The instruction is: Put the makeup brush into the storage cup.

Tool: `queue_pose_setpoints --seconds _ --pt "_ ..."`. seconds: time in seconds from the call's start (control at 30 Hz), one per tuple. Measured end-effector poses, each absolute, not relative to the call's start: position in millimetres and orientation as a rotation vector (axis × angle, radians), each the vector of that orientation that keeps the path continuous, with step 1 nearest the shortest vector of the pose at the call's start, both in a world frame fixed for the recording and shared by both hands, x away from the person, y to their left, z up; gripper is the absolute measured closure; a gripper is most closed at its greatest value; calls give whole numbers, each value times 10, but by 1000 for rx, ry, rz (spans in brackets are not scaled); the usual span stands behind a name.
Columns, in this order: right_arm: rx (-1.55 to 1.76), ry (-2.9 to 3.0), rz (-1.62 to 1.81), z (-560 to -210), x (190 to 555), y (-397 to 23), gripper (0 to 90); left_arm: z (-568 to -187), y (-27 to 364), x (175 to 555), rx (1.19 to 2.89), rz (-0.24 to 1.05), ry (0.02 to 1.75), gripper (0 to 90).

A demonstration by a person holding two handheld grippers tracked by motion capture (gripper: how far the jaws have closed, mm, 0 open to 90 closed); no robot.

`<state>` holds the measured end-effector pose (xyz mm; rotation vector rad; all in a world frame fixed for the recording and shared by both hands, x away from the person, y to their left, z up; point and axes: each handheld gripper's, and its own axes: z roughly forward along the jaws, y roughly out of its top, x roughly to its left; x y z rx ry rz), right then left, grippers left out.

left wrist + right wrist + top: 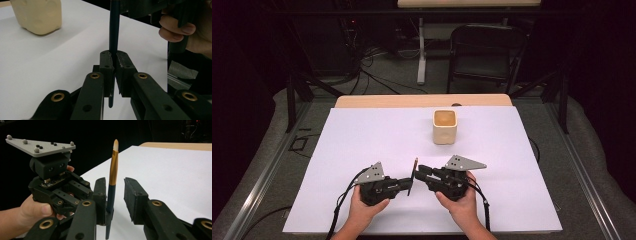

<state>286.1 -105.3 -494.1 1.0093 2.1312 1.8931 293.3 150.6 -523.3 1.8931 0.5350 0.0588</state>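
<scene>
Between both hands above the table [362, 130], the brush [113, 172] stands upright, clamped in the left tongs [113, 67], with the right tongs [115, 195] parted around its handle, untouching

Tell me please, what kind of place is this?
Probably a lab or recording studio: a white-covered table in a dark room, loose black cables on the floor, and a black folding chair behind.
</scene>
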Motion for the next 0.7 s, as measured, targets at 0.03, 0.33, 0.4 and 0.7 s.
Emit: queue_pose_setpoints --seconds 0.03,0.33,0.4,0.7 --pt "1011 2132 1894 -4940 2861 -1056 711 -5235 1502 2931 1893 56 535 839" --pt "1023 2128 1915 -4937 2857 -1059 719 -5244 1471 2920 1905 48 523 840" --pt "1029 2122 1921 -4935 2858 -1062 721 -5245 1467 2919 1908 46 521 839" --pt "1043 2117 1938 -4932 2865 -1071 758 -5252 1445 2910 1912 38 514 840"
